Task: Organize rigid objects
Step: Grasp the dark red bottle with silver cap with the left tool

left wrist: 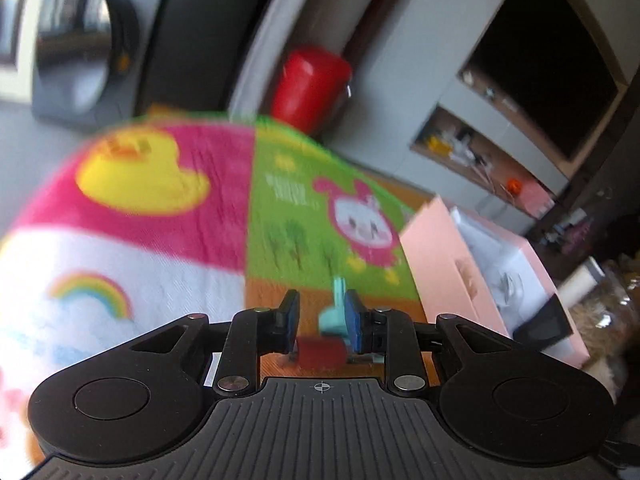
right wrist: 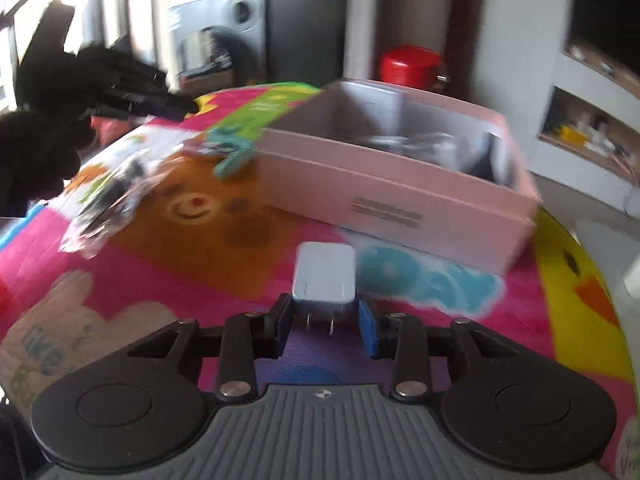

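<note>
charger [right wrist: 325, 276] sits white between the fingers of the right claw [right wrist: 326, 330], prongs toward the camera, though blur hides whether the pads press it. left claw [left wrist: 320, 320] is closed on a small red block [left wrist: 322, 352], a teal clip [left wrist: 334, 316] against its right pad. pink box [right wrist: 400, 200] stands open on the bright cartoon cloth [right wrist: 224, 216] over the bench, just beyond the charger.
</note>
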Tool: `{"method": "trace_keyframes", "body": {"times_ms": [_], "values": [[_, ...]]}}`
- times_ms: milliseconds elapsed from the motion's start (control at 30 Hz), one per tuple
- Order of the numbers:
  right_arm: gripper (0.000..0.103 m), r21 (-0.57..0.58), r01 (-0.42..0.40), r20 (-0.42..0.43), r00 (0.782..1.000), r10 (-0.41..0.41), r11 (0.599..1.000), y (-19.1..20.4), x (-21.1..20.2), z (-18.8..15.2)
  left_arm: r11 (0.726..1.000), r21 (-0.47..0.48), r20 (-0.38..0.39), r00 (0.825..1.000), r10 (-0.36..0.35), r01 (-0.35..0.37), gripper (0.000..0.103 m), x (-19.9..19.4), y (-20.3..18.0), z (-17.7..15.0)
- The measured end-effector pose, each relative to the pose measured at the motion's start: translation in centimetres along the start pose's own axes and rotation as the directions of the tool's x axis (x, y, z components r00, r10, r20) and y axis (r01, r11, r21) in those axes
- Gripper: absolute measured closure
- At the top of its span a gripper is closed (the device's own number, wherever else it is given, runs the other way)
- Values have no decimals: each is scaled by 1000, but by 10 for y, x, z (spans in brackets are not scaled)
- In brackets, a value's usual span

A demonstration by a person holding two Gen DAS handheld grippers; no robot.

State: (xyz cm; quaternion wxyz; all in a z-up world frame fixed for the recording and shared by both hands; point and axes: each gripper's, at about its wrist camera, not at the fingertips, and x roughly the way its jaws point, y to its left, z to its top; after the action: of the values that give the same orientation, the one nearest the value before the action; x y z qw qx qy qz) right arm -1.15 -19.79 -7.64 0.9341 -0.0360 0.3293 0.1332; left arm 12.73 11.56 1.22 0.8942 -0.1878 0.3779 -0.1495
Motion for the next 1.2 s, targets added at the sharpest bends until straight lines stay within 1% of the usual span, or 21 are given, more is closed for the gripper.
{"method": "trace_keyframes", "body": {"times_ms": [67, 100, 133, 167, 200, 233, 267, 300, 367, 433, 467, 567, 633, 733, 833, 900, 933, 1000, 1033, 1100, 1200], "values": [[59, 38, -4, 32, 999, 3, 999, -12, -2, -7, 998, -9, -45, 997, -58, 57, 77, 1, 1, -8], [58, 52, -13, 47, 999, 11, 999, -15, -3, -10, 998, 10, -62, 996, -63, 64, 77, 0, -2, -15], [58, 61, -21, 54, 998, 18, 998, -16, -4, -11, 998, 37, -79, 995, -54, 57, 75, -2, -7, -21], [55, 61, -28, 56, 998, 24, 998, -17, -4, -11, 996, 65, -90, 994, -55, 61, 76, -5, -12, -29], [49, 56, -35, 55, 998, 32, 998, -16, -3, -11, 994, 93, -104, 993, -51, 61, 76, -8, -18, -36], [46, 50, -42, 54, 998, 39, 998, -15, -2, -10, 991, 120, -119, 992, -44, 58, 76, -9, -22, -42], [43, 44, -45, 53, 998, 42, 998, -14, -1, -10, 985, 163, -125, 992, -27, 47, 76, -11, -30, -50], [42, 37, -44, 52, 998, 43, 998, -14, -1, -10, 977, 209, -115, 993, -4, 28, 75, -13, -37, -55], [41, 31, -41, 52, 998, 39, 999, -12, 1, -10, 955, 295, -97, 994, 51, -20, 76, -15, -50, -63], [40, 26, -40, 52, 998, 39, 999, -10, 1, -10, 934, 349, -76, 992, 104, -71, 76, -10, -63, -66], [39, 23, -40, 51, 998, 39, 999, -10, 1, -9, 930, 357, -70, 990, 123, -90, 76, -6, -68, -65], [37, 10, -30, 48, 998, 29, 1000, -6, 1, -9, 929, 352, -63, 987, 146, -115, 76, 7, -74, -58], [35, 1, -17, 46, 999, 17, 1000, -3, 2, -10, 927, 351, -53, 986, 159, -131, 79, 13, -79, -56], [30, 10, -5, 42, 999, 5, 1000, -3, 3, -9, 929, 342, -54, 983, 173, -145, 79, 9, -83, -60], [30, 17, -8, 42, 999, 7, 1000, -6, 3, -10, 935, 335, -70, 986, 152, -121, 79, -11, -85, -79], [28, 13, -7, 39, 999, 6, 1000, -5, 3, -10, 938, 322, -68, 985, 159, -129, 79, -29, -85, -97], [28, 11, -8, 37, 999, 7, 1000, -5, 4, -10, 942, 309, -72, 985, 158, -129, 79, -37, -85, -104], [22, 7, -16, 27, 1000, 16, 1000, -4, 5, -8, 961, 251, -75, 988, 138, -115, 79, -53, -83, -120], [20, 2, -19, 21, 1000, 19, 1000, -3, 6, -7, 966, 235, -71, 989, 132, -112, 79, -59, -84, -126], [18, 3, -17, 12, 1000, 17, 1000, -1, 7, -6, 963, 246, -78, 988, 131, -109, 78, -64, -89, -136], [13, 5, -22, -8, 1000, 22, 1000, 1, 10, -3, 940, 310, -22, 988, 154, -139, 78, -66, -98, -149]]}}
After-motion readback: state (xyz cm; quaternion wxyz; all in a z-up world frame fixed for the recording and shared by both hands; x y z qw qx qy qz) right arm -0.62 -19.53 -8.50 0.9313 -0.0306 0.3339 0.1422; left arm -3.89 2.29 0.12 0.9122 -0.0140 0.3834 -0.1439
